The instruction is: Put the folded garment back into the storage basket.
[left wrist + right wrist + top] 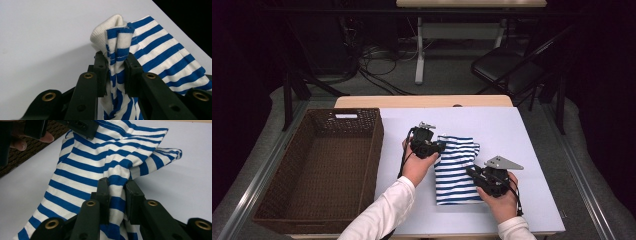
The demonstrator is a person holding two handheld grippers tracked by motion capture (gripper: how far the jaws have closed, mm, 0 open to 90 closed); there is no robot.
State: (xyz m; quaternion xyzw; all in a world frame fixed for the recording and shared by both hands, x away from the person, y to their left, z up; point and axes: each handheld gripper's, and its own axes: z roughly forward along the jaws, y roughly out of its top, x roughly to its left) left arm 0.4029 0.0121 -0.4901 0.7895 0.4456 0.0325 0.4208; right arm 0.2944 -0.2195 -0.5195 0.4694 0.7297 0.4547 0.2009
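Beside the shirt's left edge stands a brown woven basket (319, 170), empty as far as can be seen. The blue-and-white striped shirt (456, 170) lies folded on the pale table sheet (522, 150). The left gripper (435, 146) has its jaws clamped on the shirt's far left corner, a bunch of cloth with the white collar rib pinched between them. The right gripper (472, 172) is closed on a fold at the shirt's right side, nearer the person. This looks like the lifting step: both corners gripped. Next, I judge, both hands must rise together and carry the shirt left over the basket without letting it unfold.
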